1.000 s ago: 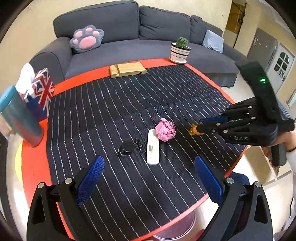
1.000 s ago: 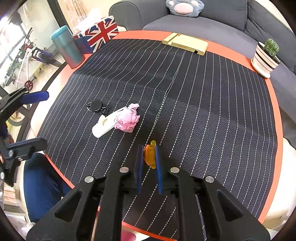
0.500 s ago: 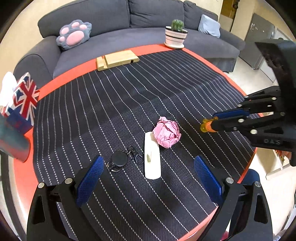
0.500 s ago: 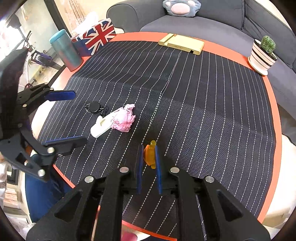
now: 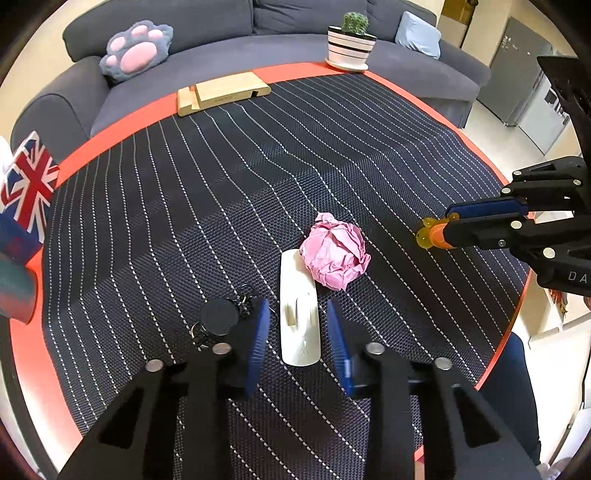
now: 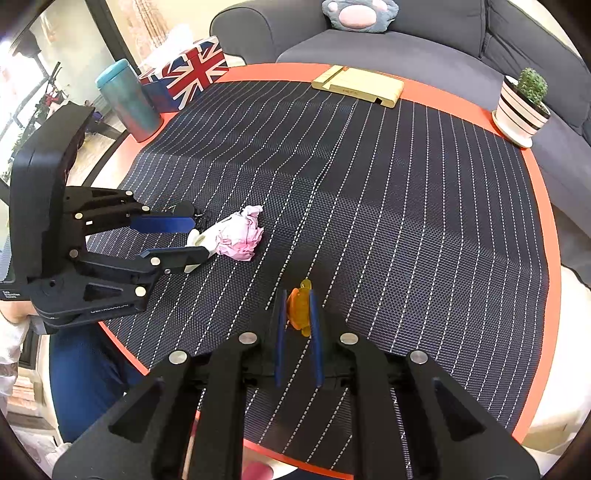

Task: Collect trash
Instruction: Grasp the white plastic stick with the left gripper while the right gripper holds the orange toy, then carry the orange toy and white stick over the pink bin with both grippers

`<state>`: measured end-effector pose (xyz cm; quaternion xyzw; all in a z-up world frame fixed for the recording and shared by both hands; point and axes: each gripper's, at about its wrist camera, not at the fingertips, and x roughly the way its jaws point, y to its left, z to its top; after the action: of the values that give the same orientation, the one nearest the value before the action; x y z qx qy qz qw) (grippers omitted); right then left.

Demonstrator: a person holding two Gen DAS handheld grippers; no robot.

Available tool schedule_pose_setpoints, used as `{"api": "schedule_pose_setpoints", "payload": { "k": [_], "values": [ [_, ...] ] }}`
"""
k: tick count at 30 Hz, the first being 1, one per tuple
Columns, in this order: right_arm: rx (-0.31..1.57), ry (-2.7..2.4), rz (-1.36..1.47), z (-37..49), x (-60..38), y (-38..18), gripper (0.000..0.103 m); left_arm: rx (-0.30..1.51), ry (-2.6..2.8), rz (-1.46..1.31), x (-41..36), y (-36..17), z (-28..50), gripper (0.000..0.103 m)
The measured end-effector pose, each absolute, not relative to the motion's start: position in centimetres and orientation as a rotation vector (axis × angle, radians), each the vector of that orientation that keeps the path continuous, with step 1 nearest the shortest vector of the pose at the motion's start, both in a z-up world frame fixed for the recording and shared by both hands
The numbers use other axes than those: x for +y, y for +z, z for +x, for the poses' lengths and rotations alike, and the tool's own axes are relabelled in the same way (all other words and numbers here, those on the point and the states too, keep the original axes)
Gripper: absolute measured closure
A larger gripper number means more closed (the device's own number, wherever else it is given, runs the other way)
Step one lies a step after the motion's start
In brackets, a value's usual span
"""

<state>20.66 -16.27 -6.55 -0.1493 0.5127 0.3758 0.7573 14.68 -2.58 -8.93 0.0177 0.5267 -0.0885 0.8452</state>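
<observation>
A crumpled pink paper ball (image 5: 334,256) lies mid-table against the far end of a flat white plastic piece (image 5: 298,318); the ball also shows in the right wrist view (image 6: 239,235). My left gripper (image 5: 297,322) is low over the table, its blue pads on either side of the white piece with a small gap on each side. It also shows in the right wrist view (image 6: 186,236). My right gripper (image 6: 297,308) is shut on a small orange translucent piece (image 6: 297,309), held above the mat right of the ball; it also shows in the left wrist view (image 5: 430,235).
A black retractable key reel (image 5: 218,316) lies just left of my left pad. At the table's rim stand a Union Jack tissue box (image 6: 186,72), a teal tumbler (image 6: 127,101), a wooden phone stand (image 5: 221,92) and a potted cactus (image 5: 351,40). A grey sofa (image 5: 258,22) lies behind.
My left gripper has moved forward and down to the white piece and its jaws have narrowed from wide open to straddle it. My right gripper still holds the orange piece, nearly still.
</observation>
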Motion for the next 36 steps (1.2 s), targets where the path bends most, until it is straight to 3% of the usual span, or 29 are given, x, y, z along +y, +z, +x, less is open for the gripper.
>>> {"api": "schedule_pose_setpoints", "payload": {
  "k": [1, 4, 36],
  "values": [
    [1.117, 0.820, -0.326, 20.6, -16.2, -6.5, 0.091, 1.113, -0.186, 0.038, -2.6, -9.0, 14.7, 0.089],
    [1.115, 0.822, -0.325, 20.6, -16.2, -6.5, 0.091, 1.114, -0.187, 0.044, -2.7, -8.9, 14.6, 0.097],
    [0.993, 0.889, -0.314, 15.5, -17.0, -3.0, 0.091, 0.966, -0.212, 0.011, -2.3, -1.9, 7.4, 0.097]
  ]
}}
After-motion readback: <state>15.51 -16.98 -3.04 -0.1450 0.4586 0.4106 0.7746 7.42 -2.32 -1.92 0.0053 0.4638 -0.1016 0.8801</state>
